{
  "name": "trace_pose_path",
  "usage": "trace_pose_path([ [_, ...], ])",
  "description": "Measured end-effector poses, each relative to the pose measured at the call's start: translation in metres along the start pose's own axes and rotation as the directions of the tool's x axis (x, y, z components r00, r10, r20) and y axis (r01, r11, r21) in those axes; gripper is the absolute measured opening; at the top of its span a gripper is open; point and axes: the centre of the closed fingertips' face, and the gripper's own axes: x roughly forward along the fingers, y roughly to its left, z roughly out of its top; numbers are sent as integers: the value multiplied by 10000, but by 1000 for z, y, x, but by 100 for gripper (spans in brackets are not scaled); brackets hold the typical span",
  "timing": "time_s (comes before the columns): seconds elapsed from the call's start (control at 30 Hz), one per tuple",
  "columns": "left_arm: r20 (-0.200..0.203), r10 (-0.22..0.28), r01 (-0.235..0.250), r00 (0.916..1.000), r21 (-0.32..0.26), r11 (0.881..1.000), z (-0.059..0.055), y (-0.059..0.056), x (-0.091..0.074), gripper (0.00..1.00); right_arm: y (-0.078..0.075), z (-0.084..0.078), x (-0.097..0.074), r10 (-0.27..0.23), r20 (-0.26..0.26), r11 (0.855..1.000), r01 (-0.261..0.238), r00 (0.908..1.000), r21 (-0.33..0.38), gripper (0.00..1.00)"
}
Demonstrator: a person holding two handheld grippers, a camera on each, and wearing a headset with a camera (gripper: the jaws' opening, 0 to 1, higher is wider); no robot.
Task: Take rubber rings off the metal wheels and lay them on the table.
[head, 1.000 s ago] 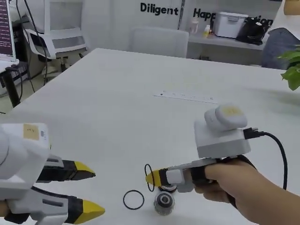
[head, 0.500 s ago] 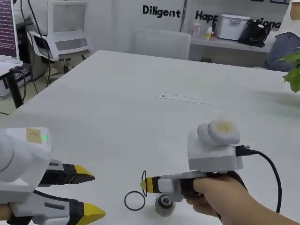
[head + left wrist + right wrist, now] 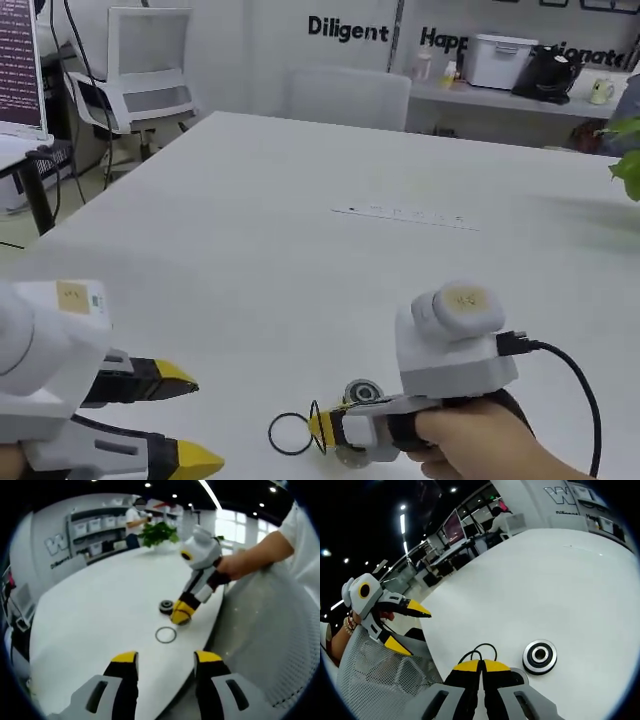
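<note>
My right gripper [image 3: 322, 428] is shut on a thin black rubber ring [image 3: 315, 424], which stands upright at its yellow tips just above the white table [image 3: 300, 230]. The same ring [image 3: 480, 653] loops out past the closed tips [image 3: 481, 664] in the right gripper view. A second rubber ring [image 3: 288, 433] lies flat on the table just left of them, also seen as a ring [image 3: 165, 634] in the left gripper view. A metal wheel [image 3: 362, 392] stands behind the right gripper. My left gripper [image 3: 190, 420] hangs open at the near left, holding nothing.
The table's near edge runs just under both grippers. A pale strip [image 3: 405, 214] lies mid-table. Chairs [image 3: 345, 97], a desk with a monitor [image 3: 18, 70] and a shelf with boxes [image 3: 497, 55] stand beyond the far edge. A green plant [image 3: 628, 165] shows at the right.
My right gripper has come down and nearer with the ring still pinched, so its tips now sit beside the flat ring. A wheel now shows behind it. The left gripper has barely moved.
</note>
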Motion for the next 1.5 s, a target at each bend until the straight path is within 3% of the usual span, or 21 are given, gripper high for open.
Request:
trace_pose_path([
  [0.57, 63, -48, 48, 10000, -9, 10000, 1, 1, 0, 44, -2, 0, 3, -13, -131, 9997, 10, 9999, -231, 2],
  [0.8, 63, -221, 220, 9997, 211, 9995, 4, -1, 2, 46, -6, 17, -8, -63, 534, 10000, 59, 9986, 62, 3],
  [1.07, -214, -539, 556, 9983, 852, 9948, 11, -3, 5, 49, -25, 32, -27, -531, 1244, 9980, 483, 9908, 410, 3],
  [1.13, -315, -638, 674, 9975, 1321, 9889, 17, -4, 6, 49, -26, 39, -33, -416, 1548, 9976, 324, 9871, 612, 4],
  [1.23, -196, -825, 845, 9964, 1502, 9850, 30, -5, 8, 50, -29, 45, -41, -430, 1848, 9972, 310, 9818, 677, 4],
  [1.5, 258, -1155, 1078, 9930, 2048, 9728, 65, 2, 20, 50, -28, 50, -58, -209, 2036, 9990, 123, 9788, 436, 6],
])
